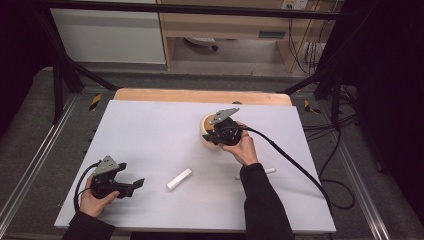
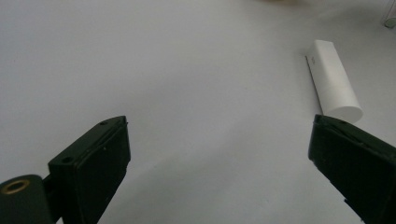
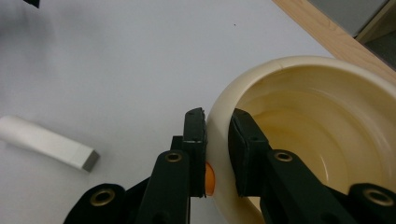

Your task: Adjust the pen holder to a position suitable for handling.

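one cream bowl [image 3: 322, 116] sits on the far right of the white table [image 1: 150, 135], round, glossy and pale inside, with its rim pinched between the jaws of the right gripper [image 3: 217, 140], one jaw inside and one outside. one white cylinder [image 1: 179, 179] lies near the middle, and a second white stick [image 1: 270, 171] lies beside the right sleeve. the left gripper [image 2: 219, 154], near left, has its jaws spread around nothing.

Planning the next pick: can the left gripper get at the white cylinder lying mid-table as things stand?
Probably yes. The left gripper is open and points toward the white cylinder, with bare table between them. The right gripper is off at the bowl, shut on its rim, out of the way.
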The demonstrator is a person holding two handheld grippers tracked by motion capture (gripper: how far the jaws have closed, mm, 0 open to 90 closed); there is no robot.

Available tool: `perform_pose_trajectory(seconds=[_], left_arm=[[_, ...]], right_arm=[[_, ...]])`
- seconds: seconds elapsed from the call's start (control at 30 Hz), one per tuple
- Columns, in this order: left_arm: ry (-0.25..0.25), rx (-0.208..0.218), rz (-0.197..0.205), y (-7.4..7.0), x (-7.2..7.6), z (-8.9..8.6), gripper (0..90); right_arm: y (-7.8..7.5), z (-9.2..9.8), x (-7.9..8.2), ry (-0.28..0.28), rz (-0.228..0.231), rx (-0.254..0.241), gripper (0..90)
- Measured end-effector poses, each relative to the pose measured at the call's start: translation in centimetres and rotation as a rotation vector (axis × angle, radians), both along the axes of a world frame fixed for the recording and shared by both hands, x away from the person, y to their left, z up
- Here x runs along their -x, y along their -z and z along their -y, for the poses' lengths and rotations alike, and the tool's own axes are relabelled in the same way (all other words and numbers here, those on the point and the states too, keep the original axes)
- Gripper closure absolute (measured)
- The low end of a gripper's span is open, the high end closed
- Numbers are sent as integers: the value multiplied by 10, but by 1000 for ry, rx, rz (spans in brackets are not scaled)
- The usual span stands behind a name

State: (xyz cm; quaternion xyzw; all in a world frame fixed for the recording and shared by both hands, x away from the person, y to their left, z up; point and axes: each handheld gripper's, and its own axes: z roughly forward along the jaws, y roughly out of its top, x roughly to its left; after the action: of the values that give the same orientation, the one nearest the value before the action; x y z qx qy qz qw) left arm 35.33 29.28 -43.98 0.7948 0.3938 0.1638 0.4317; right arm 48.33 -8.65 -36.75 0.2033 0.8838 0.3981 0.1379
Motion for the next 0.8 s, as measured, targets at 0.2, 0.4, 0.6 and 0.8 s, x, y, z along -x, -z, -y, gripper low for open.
perform_pose_trajectory(seconds=[0.2,0.4,0.6,0.8], left_arm=[[1,-2,2,0,0,0,56],[1,-1,1,0,1,1,56],[0,-3,1,0,1,1,56],[1,-2,1,0,1,1,57]], right_arm=[[-7,5,15,-29,-42,6,780],[-4,7,24,-34,-90,14,780],[0,7,30,-48,-113,16,780],[5,5,29,-48,-148,18,778]])
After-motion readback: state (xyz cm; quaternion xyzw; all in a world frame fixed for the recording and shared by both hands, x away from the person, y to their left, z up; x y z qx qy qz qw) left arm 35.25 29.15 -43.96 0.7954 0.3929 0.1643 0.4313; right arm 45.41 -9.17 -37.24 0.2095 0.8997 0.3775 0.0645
